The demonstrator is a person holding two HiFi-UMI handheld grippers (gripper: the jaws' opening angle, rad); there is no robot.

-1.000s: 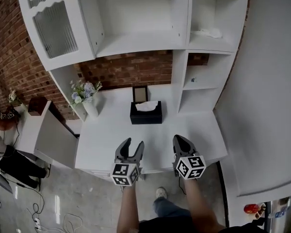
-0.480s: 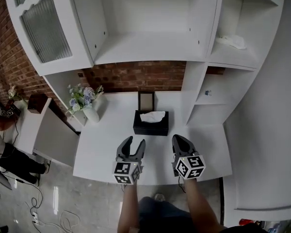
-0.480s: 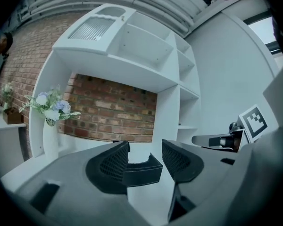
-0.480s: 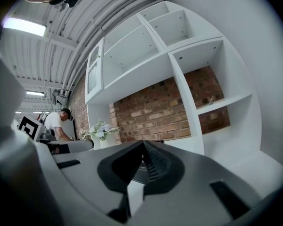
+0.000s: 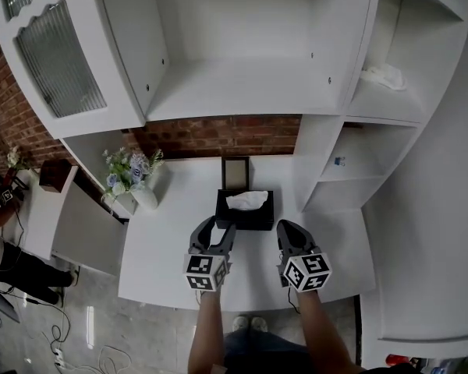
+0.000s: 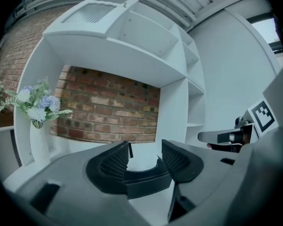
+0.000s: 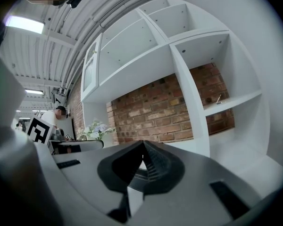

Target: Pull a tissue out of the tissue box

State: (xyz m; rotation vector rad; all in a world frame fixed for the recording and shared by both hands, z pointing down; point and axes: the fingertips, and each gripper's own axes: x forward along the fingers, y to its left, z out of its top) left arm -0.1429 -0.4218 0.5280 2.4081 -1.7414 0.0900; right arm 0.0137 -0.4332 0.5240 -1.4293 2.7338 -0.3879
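Observation:
A black tissue box stands on the white desk, with a white tissue sticking up from its top slot. My left gripper is open just in front of the box's front left corner. In the left gripper view the tissue box and tissue show between the spread jaws of that gripper. My right gripper is shut and empty, a little in front and to the right of the box. Its closed jaws hide most of the box in the right gripper view.
A small dark picture frame stands right behind the box. A white vase of flowers sits at the desk's back left. White shelving rises at the right, with a white cloth on an upper shelf. A brick wall backs the desk.
Both grippers have moved forward towards the tissue box, and the head view has come closer to the desk. The left stays open, the right stays shut.

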